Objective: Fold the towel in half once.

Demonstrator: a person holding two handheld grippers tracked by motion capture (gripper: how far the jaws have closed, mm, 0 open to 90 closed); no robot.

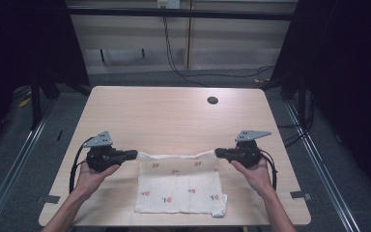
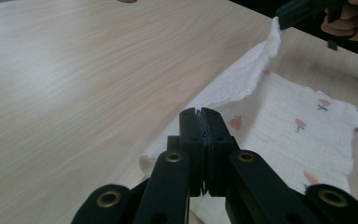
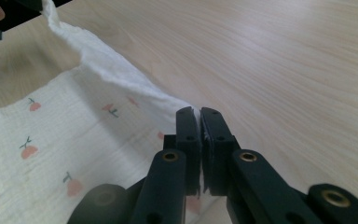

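Light wooden table [image 1: 174, 116], grey floor [image 1: 24, 159], black cables [image 1: 193, 72], pale wall panels [image 1: 232, 43]

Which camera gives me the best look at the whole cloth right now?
The high view: the cloth lies in full, far corners pinched by left gripper and right gripper. The left and right gripper views show its lifted far edge and part of the print.

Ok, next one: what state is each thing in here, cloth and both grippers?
Cloth: lies flat on the table, far edge lifted at both far corners.
Left gripper: shut on the cloth's far left corner.
Right gripper: shut on the far right corner.
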